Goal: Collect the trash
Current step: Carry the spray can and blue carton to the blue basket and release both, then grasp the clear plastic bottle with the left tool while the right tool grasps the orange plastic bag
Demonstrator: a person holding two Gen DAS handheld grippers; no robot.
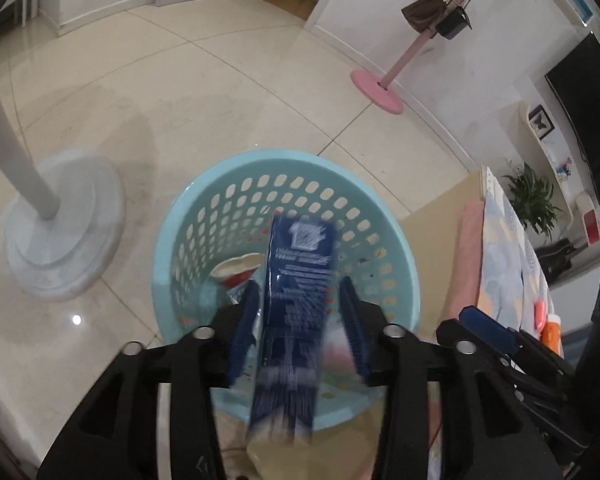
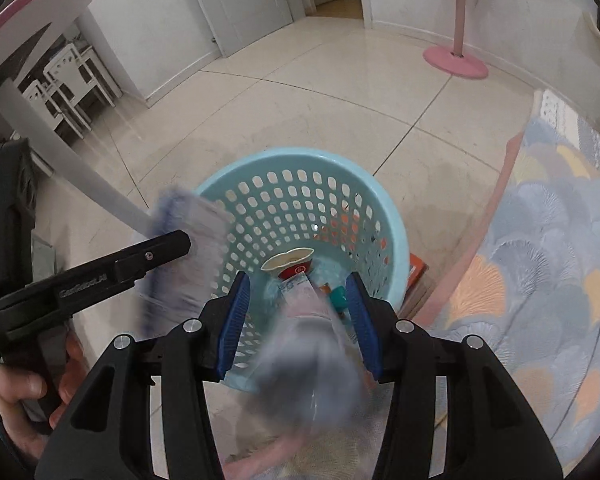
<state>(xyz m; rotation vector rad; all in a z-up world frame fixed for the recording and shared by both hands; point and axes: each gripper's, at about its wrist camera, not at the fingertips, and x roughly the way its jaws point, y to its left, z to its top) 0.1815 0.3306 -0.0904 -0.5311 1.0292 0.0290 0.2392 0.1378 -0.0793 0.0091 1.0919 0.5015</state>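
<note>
A light blue perforated basket stands on the tile floor, also in the right wrist view. A crushed paper cup and other scraps lie inside. My left gripper is open above the basket; a dark blue carton, motion-blurred, is between its fingers with gaps on both sides. The carton and left gripper also show in the right wrist view. My right gripper is open above the basket; a blurred clear plastic bottle is between its fingers, apart from them.
A white round-based stand rises left of the basket. A pink coat stand is farther back. A table with a patterned cloth lies to the right, with an orange box beside the basket.
</note>
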